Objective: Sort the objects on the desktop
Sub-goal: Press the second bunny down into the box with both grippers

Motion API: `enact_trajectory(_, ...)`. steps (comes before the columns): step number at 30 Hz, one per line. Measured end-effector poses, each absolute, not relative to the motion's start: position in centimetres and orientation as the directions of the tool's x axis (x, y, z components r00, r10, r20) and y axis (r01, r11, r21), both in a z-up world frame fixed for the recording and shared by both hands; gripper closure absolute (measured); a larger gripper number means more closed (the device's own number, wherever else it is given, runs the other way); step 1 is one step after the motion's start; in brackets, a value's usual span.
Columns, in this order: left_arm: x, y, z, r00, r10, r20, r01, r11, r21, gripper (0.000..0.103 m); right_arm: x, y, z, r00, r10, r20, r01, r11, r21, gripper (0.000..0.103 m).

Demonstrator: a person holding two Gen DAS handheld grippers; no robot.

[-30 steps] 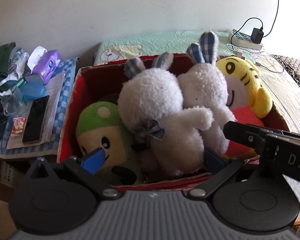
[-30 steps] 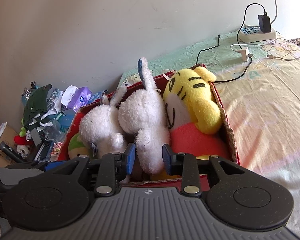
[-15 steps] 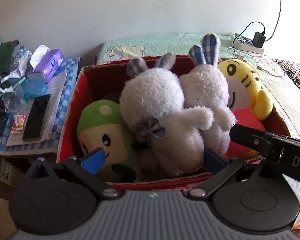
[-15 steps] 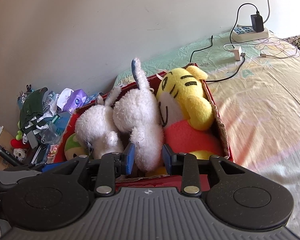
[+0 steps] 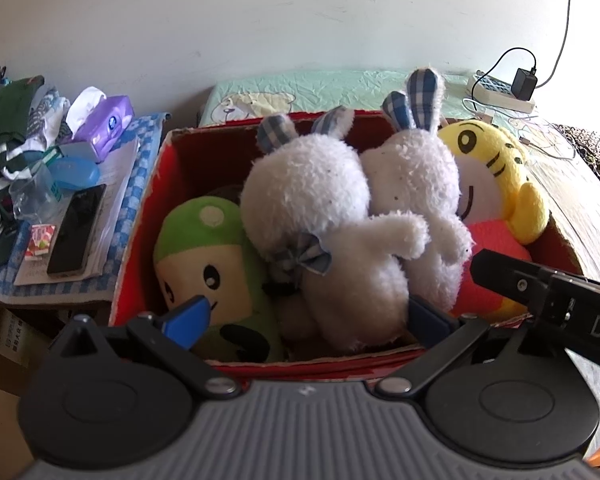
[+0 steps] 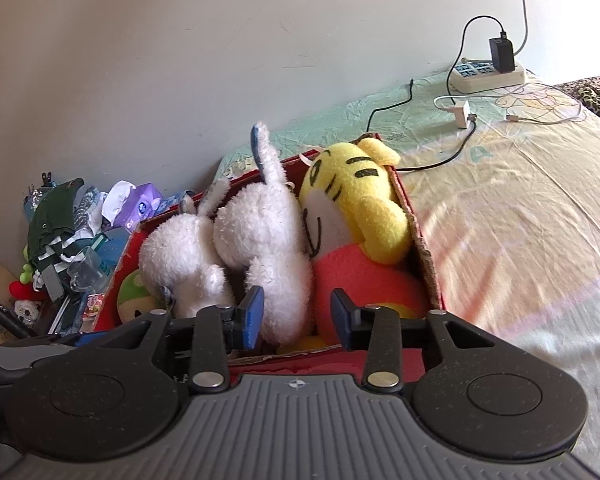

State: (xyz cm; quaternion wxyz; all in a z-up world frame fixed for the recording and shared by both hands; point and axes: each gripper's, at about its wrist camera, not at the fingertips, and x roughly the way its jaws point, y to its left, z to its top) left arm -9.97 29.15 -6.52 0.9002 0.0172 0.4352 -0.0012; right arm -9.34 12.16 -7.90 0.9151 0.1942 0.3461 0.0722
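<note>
Home bedroom: bed w/ sheet, plush toys, power strip.

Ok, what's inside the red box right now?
The red box holds four soft toys: a green toy, two white rabbits and a yellow tiger. The toys cover the box floor, so anything beneath them is hidden.

From my feed: the box is red inside, plain cardboard brown at the edges. Two white bunnies with blue-and-white checked ears, one with a matching checked bow. A yellow tiger plush with black stripes and a coral-red body. A green-capped doll with a cream face. Off to the side I see a purple tissue pack on a blue-checked cloth.
</note>
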Motion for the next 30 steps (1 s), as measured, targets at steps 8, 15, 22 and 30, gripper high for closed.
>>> enact_trajectory(8,-9.6,29.1,-6.4,0.607,0.016,-0.795,0.009,1.0,0.027,0.0,-9.2,12.1,-8.0,0.751,0.271,-0.603,0.001,0.912,0.41,0.063)
enact_trajectory(15,-9.1,28.6,-6.8,0.592,0.039,-0.805,-0.004,0.999,0.046,0.0,-8.8,11.8,-7.6,0.759,0.235,-0.607,0.0,0.932,0.362,0.063)
enact_trajectory(22,-9.0,27.9,-6.6,0.595,0.084,-0.799,-0.016,0.996,0.093,0.001,-8.6,11.5,-7.4,0.765,0.205,-0.61,0.015,0.942,0.336,0.063)
enact_trajectory(30,-8.8,27.9,-5.7,0.611,0.105,-0.785,-0.026,0.993,0.112,0.0,-8.3,11.6,-6.9,0.765,0.199,-0.612,0.004,0.949,0.314,0.062)
